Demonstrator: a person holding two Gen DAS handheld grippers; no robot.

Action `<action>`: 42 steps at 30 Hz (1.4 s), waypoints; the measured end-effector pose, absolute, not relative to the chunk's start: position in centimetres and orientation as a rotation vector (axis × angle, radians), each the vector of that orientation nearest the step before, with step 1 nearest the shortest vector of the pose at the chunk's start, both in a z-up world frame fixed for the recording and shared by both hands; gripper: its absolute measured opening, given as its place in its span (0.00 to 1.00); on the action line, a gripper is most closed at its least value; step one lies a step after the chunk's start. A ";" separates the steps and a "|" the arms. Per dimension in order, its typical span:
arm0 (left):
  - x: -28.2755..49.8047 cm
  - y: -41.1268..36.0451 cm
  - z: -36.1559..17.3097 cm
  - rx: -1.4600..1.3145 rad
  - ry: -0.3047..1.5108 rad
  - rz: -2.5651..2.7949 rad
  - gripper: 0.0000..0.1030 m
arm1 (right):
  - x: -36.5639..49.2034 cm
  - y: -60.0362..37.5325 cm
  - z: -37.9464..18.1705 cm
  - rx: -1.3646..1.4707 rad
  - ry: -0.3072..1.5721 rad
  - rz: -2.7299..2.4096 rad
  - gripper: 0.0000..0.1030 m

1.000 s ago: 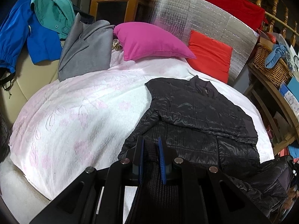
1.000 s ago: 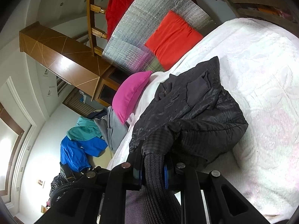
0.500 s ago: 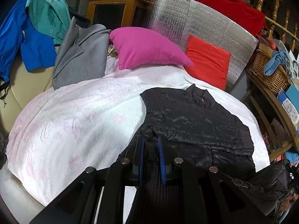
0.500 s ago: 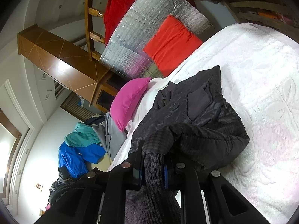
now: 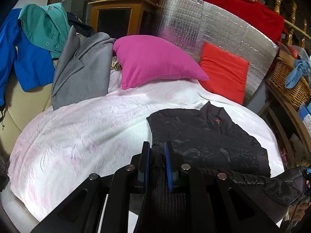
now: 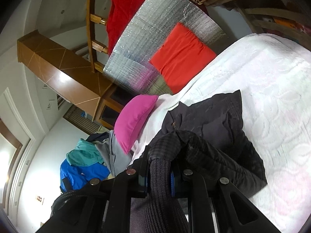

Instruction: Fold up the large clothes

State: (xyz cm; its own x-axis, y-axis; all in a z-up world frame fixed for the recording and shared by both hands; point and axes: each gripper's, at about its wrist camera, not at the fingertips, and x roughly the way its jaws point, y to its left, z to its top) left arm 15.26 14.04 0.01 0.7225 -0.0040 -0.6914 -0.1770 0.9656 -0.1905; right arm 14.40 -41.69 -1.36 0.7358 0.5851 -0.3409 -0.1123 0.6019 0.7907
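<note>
My left gripper point(image 5: 157, 151) has its jaws clamped on the ribbed knit hem of the black quilted puffer jacket point(image 5: 206, 139); my right gripper point(image 6: 160, 171) is clamped on a ribbed cuff. The jacket lies on the white, pink-flowered bedspread point(image 5: 81, 136), long axis running away from me, collar pointing toward the magenta pillow point(image 5: 155, 62) and red cushion point(image 5: 223, 69). The wicker basket point(image 5: 291, 85) holds a blue cloth point(image 5: 297, 71). Since a second ago the jacket lies flatter.
</note>
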 end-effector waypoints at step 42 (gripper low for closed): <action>23.1 13.6 0.1 -0.222 0.736 0.093 0.15 | 21.4 -40.8 0.4 0.792 0.615 0.401 0.16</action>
